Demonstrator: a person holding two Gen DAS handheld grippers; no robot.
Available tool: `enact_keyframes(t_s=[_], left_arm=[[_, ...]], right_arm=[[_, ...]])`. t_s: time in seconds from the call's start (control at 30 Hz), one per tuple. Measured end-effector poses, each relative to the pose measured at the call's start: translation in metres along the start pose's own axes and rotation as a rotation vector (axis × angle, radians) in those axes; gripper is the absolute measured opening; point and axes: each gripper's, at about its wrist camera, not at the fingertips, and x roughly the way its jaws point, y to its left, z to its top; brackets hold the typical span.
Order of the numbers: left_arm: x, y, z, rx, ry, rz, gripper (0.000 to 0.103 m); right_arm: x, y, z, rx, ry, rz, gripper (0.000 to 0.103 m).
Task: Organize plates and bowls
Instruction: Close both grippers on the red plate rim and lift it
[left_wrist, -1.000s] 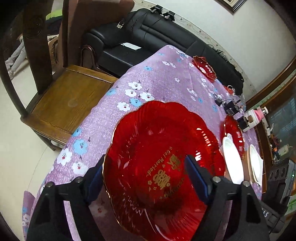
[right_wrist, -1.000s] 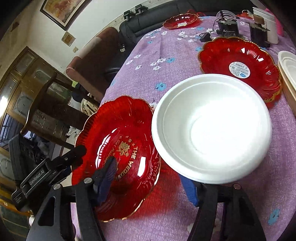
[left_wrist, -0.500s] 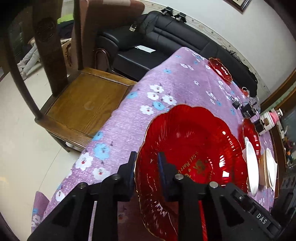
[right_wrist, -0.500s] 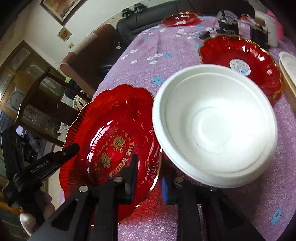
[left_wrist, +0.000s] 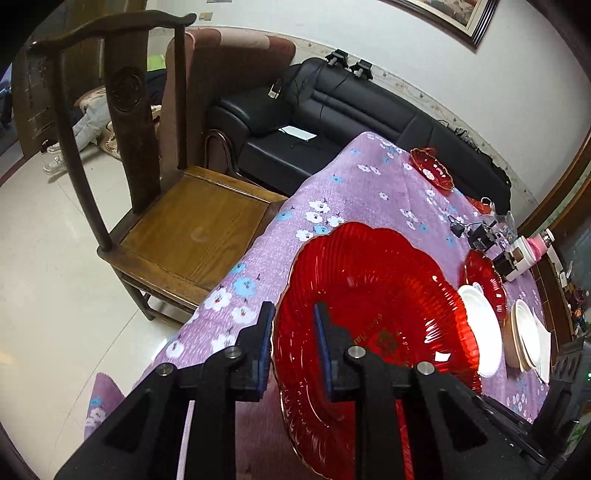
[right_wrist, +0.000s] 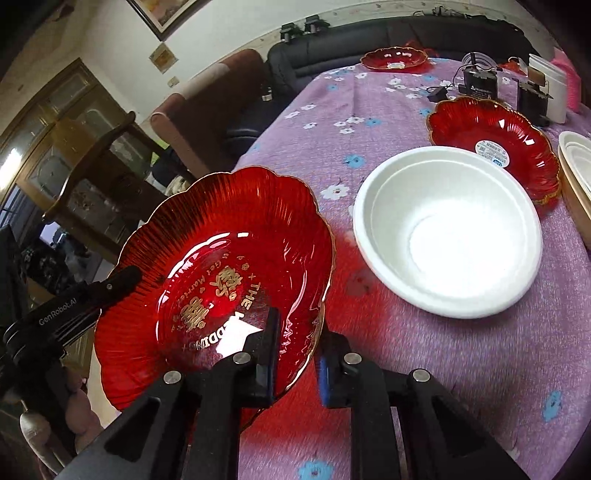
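Now both the left gripper (left_wrist: 291, 339) and right gripper (right_wrist: 297, 350) have just clamped opposite rims of the red scalloped plate (right_wrist: 229, 273), lifted off the table's (right_wrist: 424, 369) near corner for stacking.

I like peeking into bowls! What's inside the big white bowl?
Nothing: the big white bowl shows only its bare white bottom. It sits on the purple tablecloth; the cloth under it is covered.

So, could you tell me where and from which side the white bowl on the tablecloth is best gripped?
Take the white bowl by its thin flared rim at the near edge, coming in low from the camera's side with one finger inside and one outside. It sits upright and open, and that edge is clear; the red plate with the sticker crowds its far side.
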Motion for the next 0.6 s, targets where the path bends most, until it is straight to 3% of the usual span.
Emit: enact_keyframes(t_s=[0.2,0.6], left_arm=[[-0.007,0.000,-0.017,-0.009,-0.003,0.010,0.021],[0.022,0.005,-0.031,-0.048,0.046,0.028,0.021]], right_arm=[[-0.003,-0.006,-0.017,0.005,0.022,0.018,0.019],[0.009,-0.020,-0.024,0.019,0.039,0.001,0.019]])
